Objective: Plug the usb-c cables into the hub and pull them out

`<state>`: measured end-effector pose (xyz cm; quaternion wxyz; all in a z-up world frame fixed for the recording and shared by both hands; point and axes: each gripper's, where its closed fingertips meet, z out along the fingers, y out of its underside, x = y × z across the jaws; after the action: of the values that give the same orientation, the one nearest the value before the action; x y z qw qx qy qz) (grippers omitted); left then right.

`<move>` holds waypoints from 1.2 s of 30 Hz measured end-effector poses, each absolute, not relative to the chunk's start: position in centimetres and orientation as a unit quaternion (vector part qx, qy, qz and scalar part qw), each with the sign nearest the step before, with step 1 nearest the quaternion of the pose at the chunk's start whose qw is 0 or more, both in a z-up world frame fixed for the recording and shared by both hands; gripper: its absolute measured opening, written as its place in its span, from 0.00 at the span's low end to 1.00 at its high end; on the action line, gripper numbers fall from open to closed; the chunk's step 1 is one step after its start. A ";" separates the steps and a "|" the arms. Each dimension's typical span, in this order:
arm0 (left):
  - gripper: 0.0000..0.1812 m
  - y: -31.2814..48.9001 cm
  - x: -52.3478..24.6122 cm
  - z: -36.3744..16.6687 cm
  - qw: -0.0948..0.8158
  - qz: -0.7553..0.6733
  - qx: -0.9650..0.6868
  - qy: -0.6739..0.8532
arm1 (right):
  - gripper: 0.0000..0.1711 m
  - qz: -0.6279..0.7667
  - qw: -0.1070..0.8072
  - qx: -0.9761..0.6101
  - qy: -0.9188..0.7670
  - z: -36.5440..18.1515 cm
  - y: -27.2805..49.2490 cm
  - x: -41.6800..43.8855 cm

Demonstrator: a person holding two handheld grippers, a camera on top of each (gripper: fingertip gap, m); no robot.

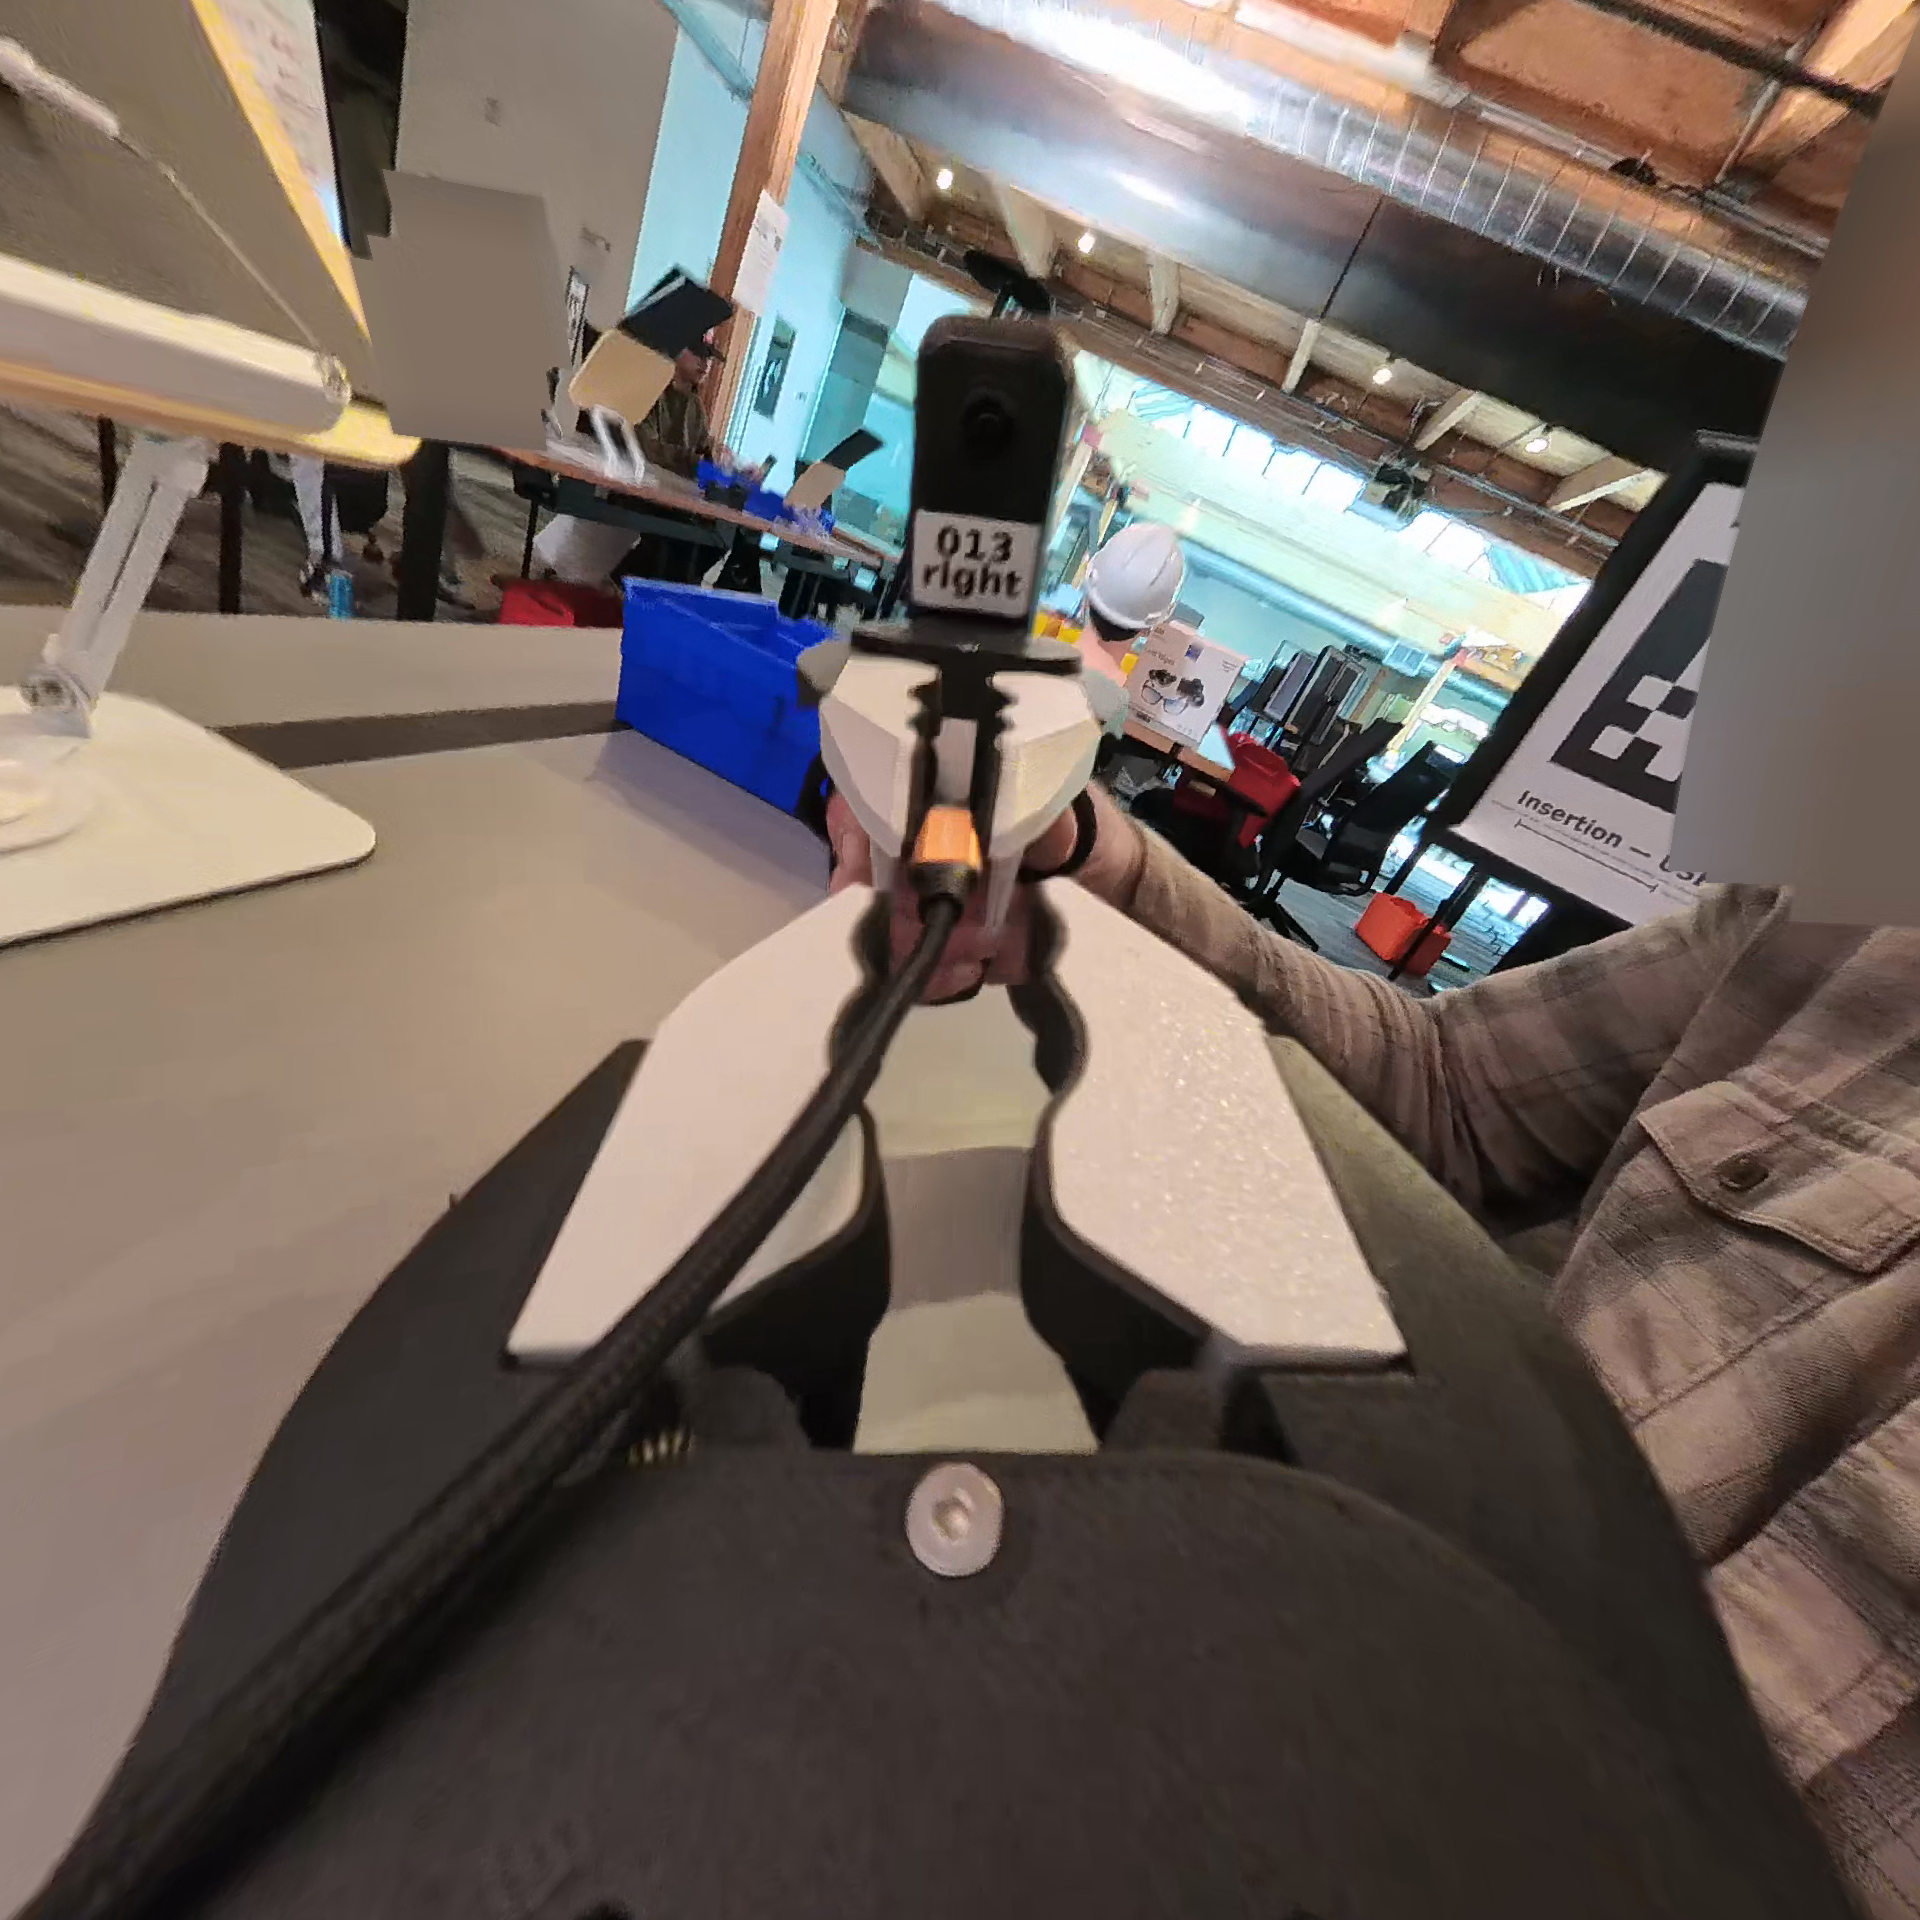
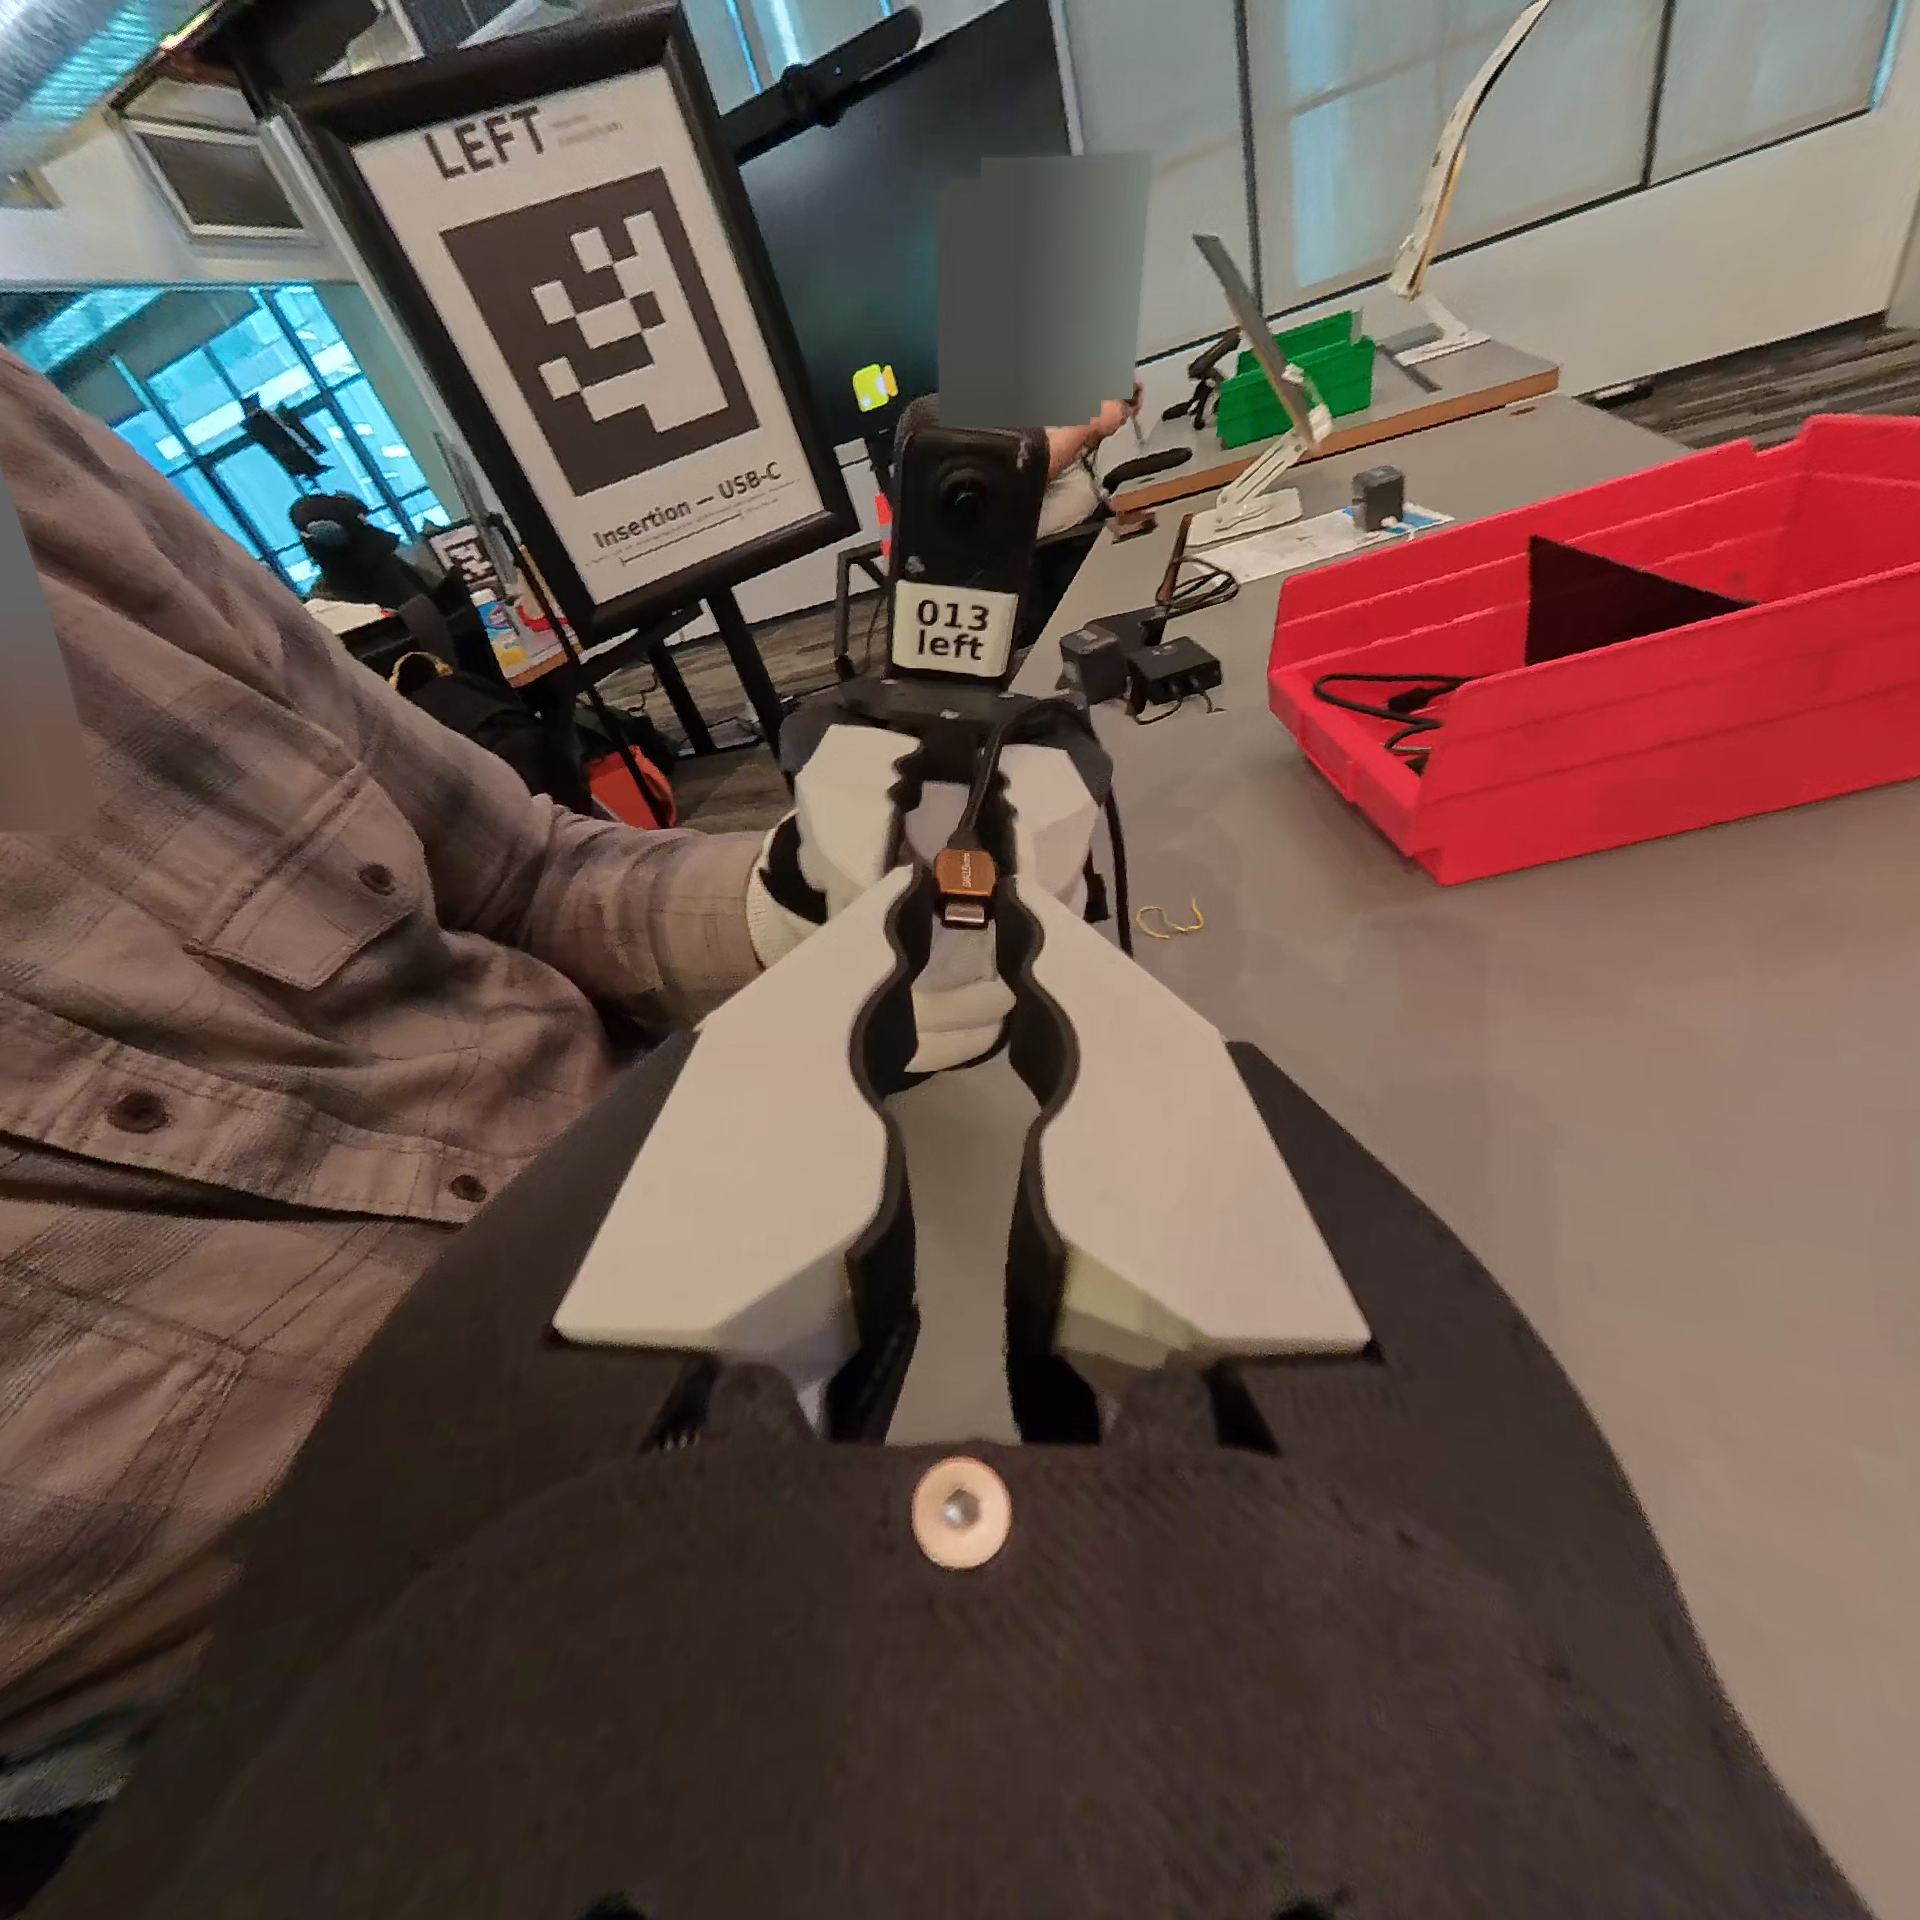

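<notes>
The two grippers face each other tip to tip above a grey table (image 2: 1455, 1039). A USB-C plug with an orange collar (image 2: 964, 871) sits between the tips of my right gripper (image 2: 961, 896), which is shut on it, its metal tip pointing back toward the right camera. In the left wrist view the plug (image 1: 948, 842) shows in the far right gripper. Its black braided cable (image 1: 727, 1226) runs through the narrow gap of my left gripper (image 1: 951, 920) and off over the left finger to the lower left. The left jaws stand slightly apart, not pinching the cable. I see no hub that I can tell.
A red bin (image 2: 1558, 748) holding a black cable stands at the right, with small black boxes (image 2: 1174, 665) behind. A blue bin (image 1: 717, 686) and a white stand base (image 1: 156, 821) sit on the far side. A framed marker sign (image 2: 592, 343) stands nearby. A plaid sleeve (image 1: 1351, 1039) reaches in. The grippers are tip to tip, or close to it.
</notes>
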<state>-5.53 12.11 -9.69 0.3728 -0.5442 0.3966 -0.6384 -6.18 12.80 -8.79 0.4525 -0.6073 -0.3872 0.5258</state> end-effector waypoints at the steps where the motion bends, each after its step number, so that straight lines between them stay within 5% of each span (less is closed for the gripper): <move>1: 0.20 12.1 -5.6 -10.2 0.363 -0.627 -0.563 0.398 | 0.05 0.524 0.458 -0.607 -0.384 -8.6 12.9 -6.1; 11: 0.22 7.6 -13.1 -13.2 0.315 -0.513 -0.646 0.469 | 0.05 0.452 0.446 -0.656 -0.408 -8.8 13.4 -6.7; 21: 0.23 15.1 -24.6 -17.0 0.358 -0.308 -0.752 0.459 | 0.05 0.339 0.360 -0.726 -0.478 -16.8 15.1 -12.1; 34: 0.21 15.6 -24.5 -21.7 0.336 -0.278 -0.764 0.475 | 0.06 0.173 0.334 -0.765 -0.523 -24.2 15.1 -10.7; 36: 0.21 15.6 -24.8 -21.8 0.337 -0.275 -0.764 0.476 | 0.14 0.156 0.322 -0.770 -0.529 -24.9 15.0 -10.3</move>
<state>-24.84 15.56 -21.83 0.3371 -0.7645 0.4759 -0.2748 -10.31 14.99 -24.86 0.3216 -0.7698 -0.5288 0.1558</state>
